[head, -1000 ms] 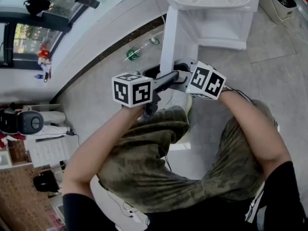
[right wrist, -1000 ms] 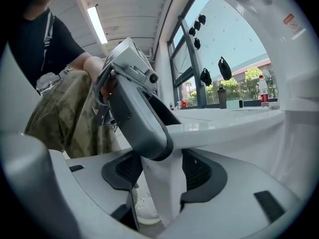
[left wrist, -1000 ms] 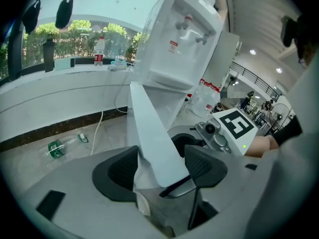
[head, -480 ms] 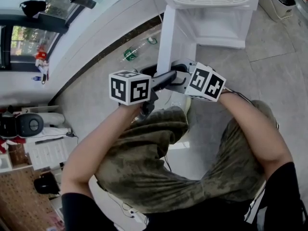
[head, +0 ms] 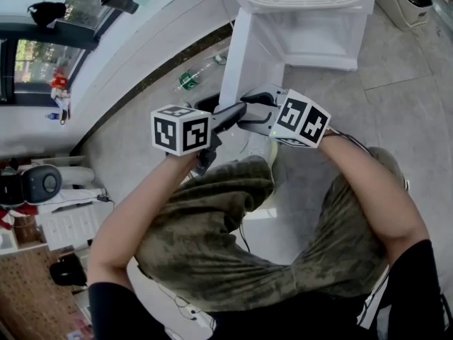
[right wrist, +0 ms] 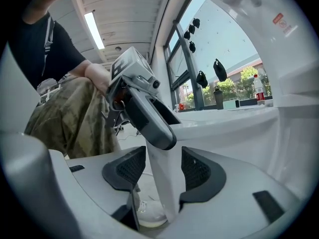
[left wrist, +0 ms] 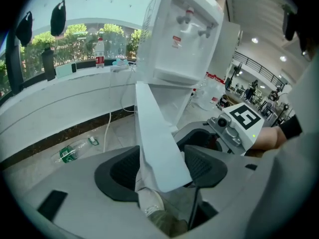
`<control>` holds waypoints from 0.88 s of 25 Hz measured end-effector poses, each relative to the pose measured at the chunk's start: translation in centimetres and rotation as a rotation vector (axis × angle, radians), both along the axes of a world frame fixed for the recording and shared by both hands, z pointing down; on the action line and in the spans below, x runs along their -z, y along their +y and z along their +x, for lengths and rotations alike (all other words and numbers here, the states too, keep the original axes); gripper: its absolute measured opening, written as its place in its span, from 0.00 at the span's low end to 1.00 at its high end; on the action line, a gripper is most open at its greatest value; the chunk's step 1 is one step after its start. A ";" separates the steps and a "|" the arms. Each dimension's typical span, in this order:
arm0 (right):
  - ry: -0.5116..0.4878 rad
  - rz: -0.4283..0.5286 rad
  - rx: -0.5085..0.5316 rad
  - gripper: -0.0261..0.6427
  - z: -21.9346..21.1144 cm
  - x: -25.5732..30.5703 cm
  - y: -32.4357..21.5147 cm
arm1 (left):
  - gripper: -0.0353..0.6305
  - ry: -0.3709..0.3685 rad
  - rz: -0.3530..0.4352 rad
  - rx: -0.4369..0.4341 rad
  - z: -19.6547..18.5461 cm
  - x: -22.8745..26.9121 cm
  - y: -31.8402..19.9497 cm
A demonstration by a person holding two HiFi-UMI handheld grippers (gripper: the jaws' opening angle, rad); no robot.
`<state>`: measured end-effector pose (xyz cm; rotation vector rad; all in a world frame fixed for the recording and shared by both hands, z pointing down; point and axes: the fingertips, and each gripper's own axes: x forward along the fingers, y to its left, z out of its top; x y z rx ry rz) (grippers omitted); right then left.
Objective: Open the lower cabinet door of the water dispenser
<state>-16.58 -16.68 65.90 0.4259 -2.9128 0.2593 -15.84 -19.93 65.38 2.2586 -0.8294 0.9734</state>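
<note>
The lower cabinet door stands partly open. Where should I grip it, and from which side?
Grip the lower cabinet door at its free edge, the end that stands out from the water dispenser. Come edge-on, one jaw on each face: the panel is flat and thin, so its thickness fits between the jaws, and this end probably gives the most leverage.

door edge: between jaws of left gripper and right gripper | bottle: left of dispenser
</note>
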 end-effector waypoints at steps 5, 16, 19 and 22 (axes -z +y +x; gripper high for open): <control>-0.004 -0.009 0.020 0.35 0.1 0.3 -0.2 | 0.47 0.015 0.013 0.036 -0.5 0.1 0.0; 0.020 0.004 0.041 0.33 0.4 0.2 0.4 | 0.45 -0.002 0.057 0.027 -0.5 0.2 -0.1; 0.010 0.003 0.035 0.33 0.6 0.4 0.5 | 0.42 -0.018 0.055 0.040 -0.8 0.1 -0.3; 0.013 -0.004 0.018 0.32 1.3 0.2 0.3 | 0.42 -0.059 0.041 0.020 -0.7 -0.2 -0.8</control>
